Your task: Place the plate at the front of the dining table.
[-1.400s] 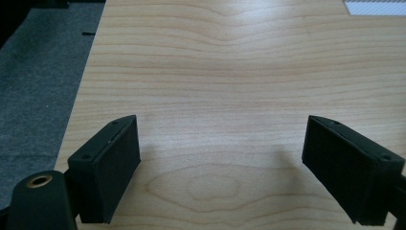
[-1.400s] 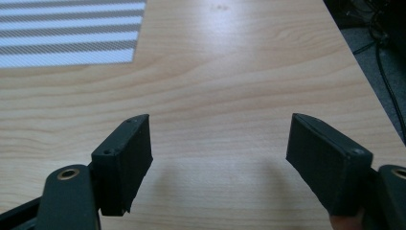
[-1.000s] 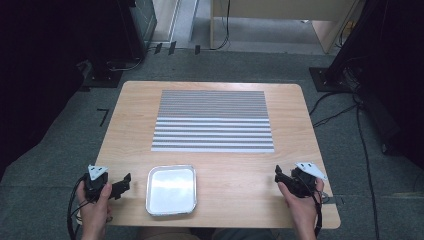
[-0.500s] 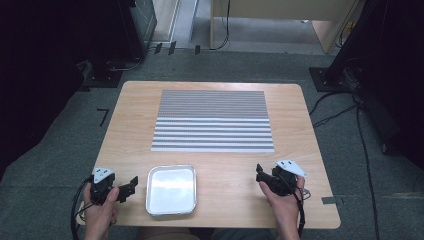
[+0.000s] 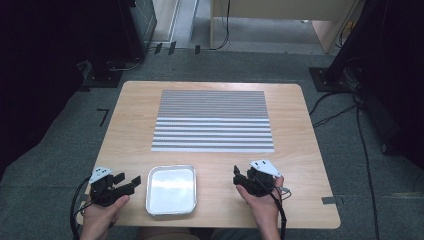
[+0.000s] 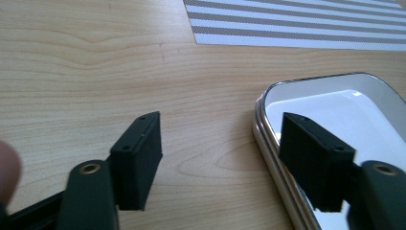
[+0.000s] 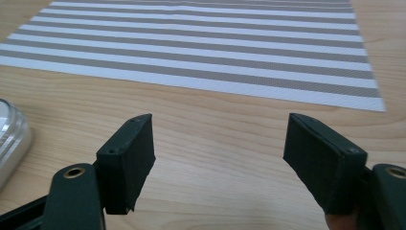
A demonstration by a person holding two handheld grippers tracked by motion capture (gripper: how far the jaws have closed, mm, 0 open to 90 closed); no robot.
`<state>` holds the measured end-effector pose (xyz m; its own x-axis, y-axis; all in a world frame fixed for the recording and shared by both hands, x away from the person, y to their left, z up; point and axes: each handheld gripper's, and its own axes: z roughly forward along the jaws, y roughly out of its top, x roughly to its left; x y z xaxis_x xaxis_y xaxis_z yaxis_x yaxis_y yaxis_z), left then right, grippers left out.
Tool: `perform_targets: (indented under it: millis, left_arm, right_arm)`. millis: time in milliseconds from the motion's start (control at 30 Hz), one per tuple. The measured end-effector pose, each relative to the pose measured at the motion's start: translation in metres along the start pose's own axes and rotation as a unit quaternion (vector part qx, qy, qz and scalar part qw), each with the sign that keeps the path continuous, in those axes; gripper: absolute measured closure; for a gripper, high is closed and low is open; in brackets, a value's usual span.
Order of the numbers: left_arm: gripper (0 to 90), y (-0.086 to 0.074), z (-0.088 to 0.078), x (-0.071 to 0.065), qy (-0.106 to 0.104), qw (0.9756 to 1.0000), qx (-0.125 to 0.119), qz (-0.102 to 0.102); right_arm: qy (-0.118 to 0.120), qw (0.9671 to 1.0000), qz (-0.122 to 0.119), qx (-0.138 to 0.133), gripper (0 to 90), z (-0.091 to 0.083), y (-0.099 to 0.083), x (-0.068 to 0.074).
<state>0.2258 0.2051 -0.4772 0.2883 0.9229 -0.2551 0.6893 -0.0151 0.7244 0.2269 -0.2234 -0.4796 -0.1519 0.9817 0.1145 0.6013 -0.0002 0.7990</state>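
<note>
- Hand-held gripper on the left (image 5: 131, 181) sits at the near left of the table (image 5: 125, 130) in the high view, just left of the metal tray (image 5: 171, 190); compared with a second ago it has barely shifted, though its jaws have just been closing somewhat with nothing between them.
- In the same view the right hand-held gripper (image 5: 236, 175) has travelled leftward from the near right edge toward the tray, and now stands near the tray's right side but apart from it. The striped placemat (image 5: 214, 120) lies untouched in the far middle.
- Left gripper view: the left hand-held gripper (image 6: 220, 148) has its jaws moderately wide, straddling bare wood and the tray's left rim (image 6: 268, 143); neither pad presses on the rim, so no grip exists yet.
- Right gripper view: the right hand-held gripper (image 7: 218, 158) is spread wide and empty over bare table, the tray's rounded edge (image 7: 12, 134) at far left, the placemat (image 7: 206, 52) beyond.
- Judgement: both hands seem to be converging on the tray, likely to take it from either side; the left is closer to gripping.
</note>
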Motion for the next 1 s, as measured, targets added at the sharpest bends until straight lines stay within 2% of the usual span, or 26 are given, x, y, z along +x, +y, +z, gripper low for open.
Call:
perform_targets:
  millis: [100,200,300,367,433,500,533,633,767,800,833,867,933,1000]
  left_arm:
    - [39.0,-0.001,0.001,0.002,-0.019,0.9997,0.008,-0.011]
    - [43.1,-0.001,0.0,0.004,-0.028,0.9994,0.013,-0.014]
    - [47.3,-0.001,0.0,0.006,-0.056,0.9982,0.013,-0.019]
    - [50.8,-0.001,0.0,0.006,-0.065,0.9976,0.014,-0.018]
    - [53.0,-0.001,0.0,0.004,-0.076,0.9967,0.022,-0.018]
    - [55.7,-0.001,0.0,0.001,-0.081,0.9964,0.026,-0.011]
    - [55.7,-0.001,0.001,-0.001,-0.08,0.9964,0.027,-0.008]
    - [58.1,-0.002,0.002,-0.003,-0.078,0.9964,0.033,-0.004]
    - [61.4,-0.002,0.003,-0.002,-0.081,0.996,0.036,-0.012]
    - [62.2,-0.001,0.003,-0.002,-0.082,0.9959,0.037,-0.015]
    - [63.4,-0.001,0.003,-0.002,-0.084,0.9955,0.04,-0.019]
    - [64.0,-0.001,0.003,-0.002,-0.084,0.9955,0.04,-0.019]
    - [64.8,-0.002,0.003,-0.002,-0.09,0.9948,0.044,-0.017]
    - [66.3,-0.002,0.004,-0.002,-0.099,0.9937,0.049,-0.018]
  right_arm:
    - [0.02,0.9997,0.01,-0.001,28.9,0.002,0.0,0.014]
    - [0.032,0.9994,0.014,-0.001,29.8,0.003,0.0,0.021]
    - [0.05,0.9986,0.015,-0.002,32.3,0.005,-0.001,0.031]
    - [0.066,0.9977,0.014,-0.002,36.7,0.008,-0.003,0.04]
    - [0.072,0.9973,0.015,-0.002,39.9,0.009,-0.003,0.042]
    - [0.108,0.9936,0.032,0.0,52.8,0.011,-0.004,0.049]
    - [0.108,0.9936,0.032,0.0,52.8,0.011,-0.004,0.049]
    - [0.142,0.9887,0.047,-0.001,59.5,0.013,-0.005,0.055]
    - [0.153,0.9873,0.044,-0.001,64.6,0.015,-0.007,0.064]
    - [0.16,0.9861,0.043,-0.002,65.7,0.015,-0.008,0.067]
    - [0.17,0.9844,0.044,0.005,67.5,0.016,-0.009,0.071]
    - [0.17,0.9844,0.044,0.005,67.5,0.016,-0.009,0.071]
    - [0.183,0.9821,0.042,0.019,68.7,0.017,-0.011,0.076]
    - [0.184,0.9816,0.043,0.025,70.5,0.017,-0.012,0.08]
